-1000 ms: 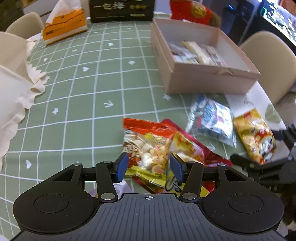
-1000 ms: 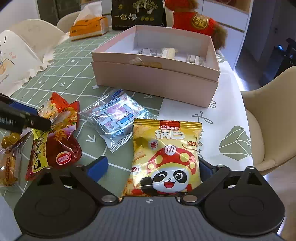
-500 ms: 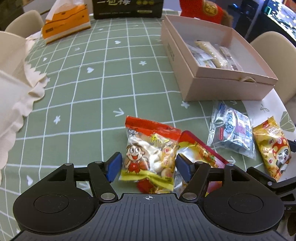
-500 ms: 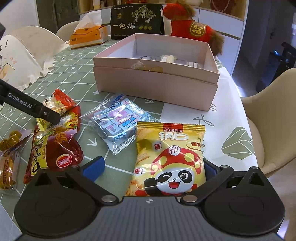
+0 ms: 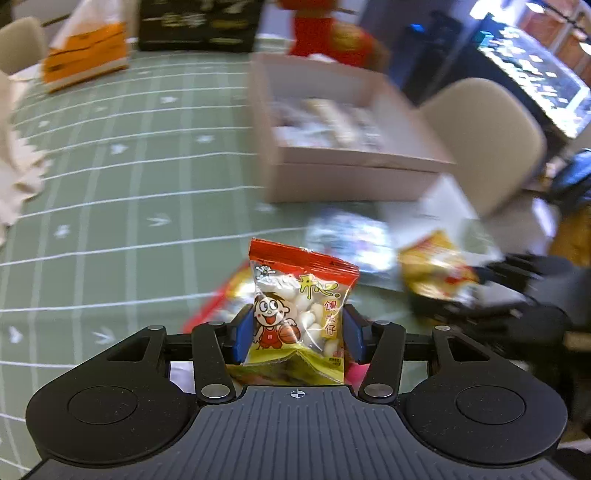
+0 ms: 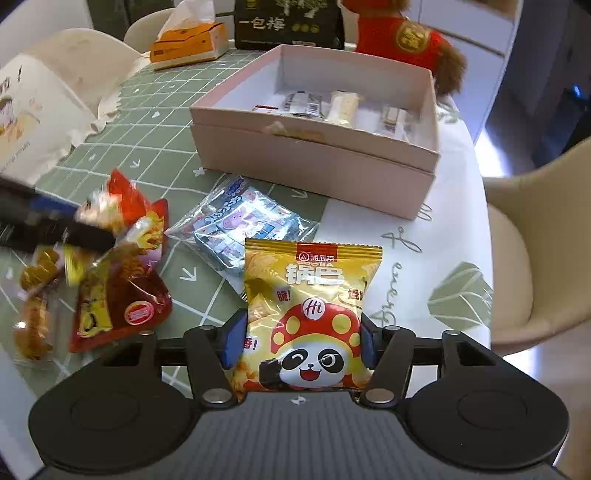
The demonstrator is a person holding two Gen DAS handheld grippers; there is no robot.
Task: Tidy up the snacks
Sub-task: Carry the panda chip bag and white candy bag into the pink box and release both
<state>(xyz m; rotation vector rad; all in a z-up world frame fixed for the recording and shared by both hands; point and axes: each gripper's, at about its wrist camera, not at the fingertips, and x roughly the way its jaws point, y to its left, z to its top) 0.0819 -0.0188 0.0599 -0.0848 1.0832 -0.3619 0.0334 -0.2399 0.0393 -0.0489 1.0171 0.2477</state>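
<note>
My left gripper [image 5: 297, 332] has a red-topped bag of white puffs with a cartoon boy [image 5: 299, 291] between its blue pads; the jaws are closing and the pads press its sides. The bag hangs clear of the green checked tablecloth [image 5: 129, 206]. In the right wrist view, my right gripper [image 6: 300, 343] is closing on a yellow bag with a panda [image 6: 314, 295], pads against both edges. The open pink box [image 6: 314, 155] with several wrapped bars inside stands just beyond. A clear packet of blue sweets [image 6: 243, 221] and a red pouch [image 6: 122, 302] lie on the table.
An orange tissue box [image 6: 188, 44], a black carton [image 6: 288, 22] and a red plush toy [image 6: 410, 40] stand at the far edge. A beige chair [image 6: 535, 240] is at the right. A white paper bag [image 6: 33, 118] and a packet of brown snacks [image 6: 33, 321] are at the left.
Both grippers narrowed onto their bags. The left one lifted the cartoon-boy bag off the pile and swung toward the box, blurring its view. The right one rose a little with the panda bag.
</note>
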